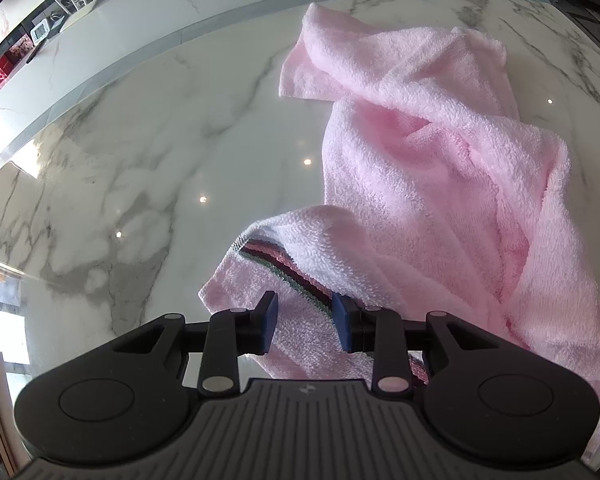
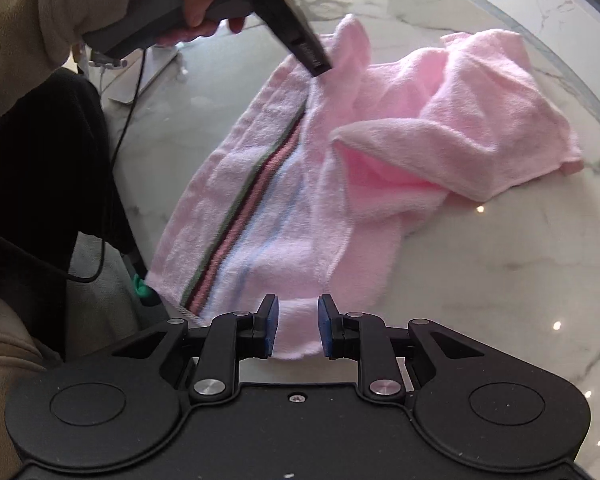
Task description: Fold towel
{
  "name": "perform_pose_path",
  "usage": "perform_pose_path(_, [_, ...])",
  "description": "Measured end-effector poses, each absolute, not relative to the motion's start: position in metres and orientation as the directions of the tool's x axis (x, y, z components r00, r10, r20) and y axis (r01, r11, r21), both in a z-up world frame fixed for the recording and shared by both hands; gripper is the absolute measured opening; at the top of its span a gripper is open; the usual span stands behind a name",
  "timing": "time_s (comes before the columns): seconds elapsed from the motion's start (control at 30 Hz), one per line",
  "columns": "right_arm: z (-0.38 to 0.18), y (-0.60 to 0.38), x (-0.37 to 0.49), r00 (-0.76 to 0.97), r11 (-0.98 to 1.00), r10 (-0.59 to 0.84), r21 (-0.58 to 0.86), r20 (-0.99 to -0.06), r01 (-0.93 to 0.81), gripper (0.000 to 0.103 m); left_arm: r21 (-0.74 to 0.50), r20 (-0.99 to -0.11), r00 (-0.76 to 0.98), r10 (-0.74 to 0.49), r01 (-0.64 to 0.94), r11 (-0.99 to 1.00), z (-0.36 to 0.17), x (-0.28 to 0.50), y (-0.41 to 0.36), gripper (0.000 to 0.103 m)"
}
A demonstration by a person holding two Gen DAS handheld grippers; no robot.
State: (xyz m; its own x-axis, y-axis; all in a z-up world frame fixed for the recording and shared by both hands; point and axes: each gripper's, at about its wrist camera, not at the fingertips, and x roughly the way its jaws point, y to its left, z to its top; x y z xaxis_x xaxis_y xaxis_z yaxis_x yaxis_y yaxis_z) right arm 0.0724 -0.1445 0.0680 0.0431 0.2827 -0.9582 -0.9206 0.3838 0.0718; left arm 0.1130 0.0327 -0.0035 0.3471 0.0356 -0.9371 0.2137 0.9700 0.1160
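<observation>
A pink towel [image 1: 440,168] with a striped band [image 1: 284,268] lies crumpled on the white marble table [image 1: 160,160]. In the left wrist view my left gripper [image 1: 306,322] is shut on the towel's striped end, and cloth fills the gap between its blue pads. In the right wrist view my right gripper [image 2: 298,324] is shut on the near corner of the same towel [image 2: 440,120]. The striped edge [image 2: 244,216] runs from it up to my left gripper [image 2: 316,62], held in a hand at the top. The rest of the towel lies bunched and folded over itself.
The table's rounded edge [image 1: 180,36] curves across the far side, with a shelf of small items [image 1: 16,60] beyond it. A person's beige sleeve [image 2: 40,12], dark clothing [image 2: 40,180] and a black cable [image 2: 128,100] are at the left. Bare marble [image 2: 500,260] lies to the right.
</observation>
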Motion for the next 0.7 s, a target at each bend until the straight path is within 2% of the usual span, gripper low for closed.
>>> perform_pose_path(0.23, [0.084, -0.165, 0.146, 0.142, 0.434, 0.212, -0.037, -0.967, -0.9, 0.021, 0.123, -0.94, 0.34, 0.034, 0.242, 0.963, -0.002, 0.112, 0.032, 0.029])
perform_pose_path(0.4, [0.084, -0.167, 0.177, 0.163, 0.301, 0.223, -0.091, -0.961, -0.949, 0.021, 0.135, -0.941, 0.335, 0.036, 0.277, 0.951, -0.002, 0.111, 0.029, 0.029])
perform_pose_path(0.7, [0.065, -0.133, 0.255, 0.21, 0.148, 0.132, -0.191, -0.969, -0.97, 0.021, 0.163, -0.942, 0.331, 0.052, 0.316, 0.935, -0.001, 0.111, 0.023, 0.029])
